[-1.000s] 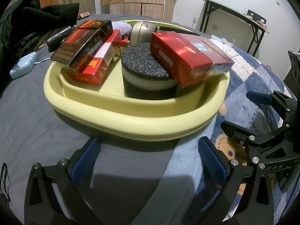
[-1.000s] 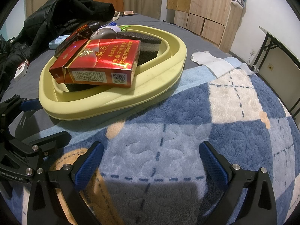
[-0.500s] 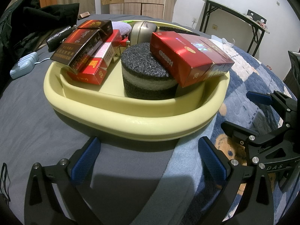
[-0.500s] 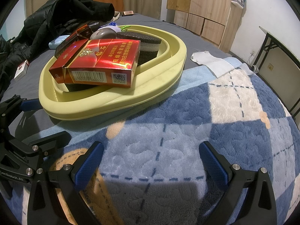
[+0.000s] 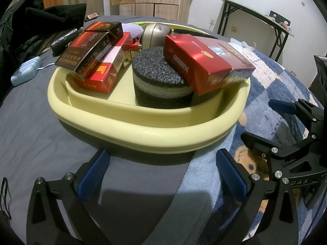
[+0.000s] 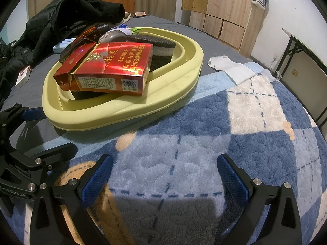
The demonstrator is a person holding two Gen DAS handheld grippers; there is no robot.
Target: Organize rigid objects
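Note:
A pale yellow basin [image 5: 143, 130] sits on the bed, also in the right wrist view [image 6: 122, 112]. It holds a red carton [image 5: 202, 65] [image 6: 110, 67] leaning on a round black sponge [image 5: 157, 81], a stack of dark and red cigarette packs [image 5: 92, 53], and a silver round object [image 5: 155, 34]. My left gripper [image 5: 161, 169] is open and empty, just in front of the basin. My right gripper [image 6: 165, 173] is open and empty over the blue blanket, to the right of the basin.
A blue checked blanket [image 6: 235, 122] covers the right of the bed, grey sheet [image 5: 30, 126] the left. Black clothing [image 6: 67, 14], a light blue device [image 5: 25, 71], a white cloth [image 6: 231, 67] and a small pack [image 6: 22, 77] lie around. A folding table [image 5: 255, 18] stands behind.

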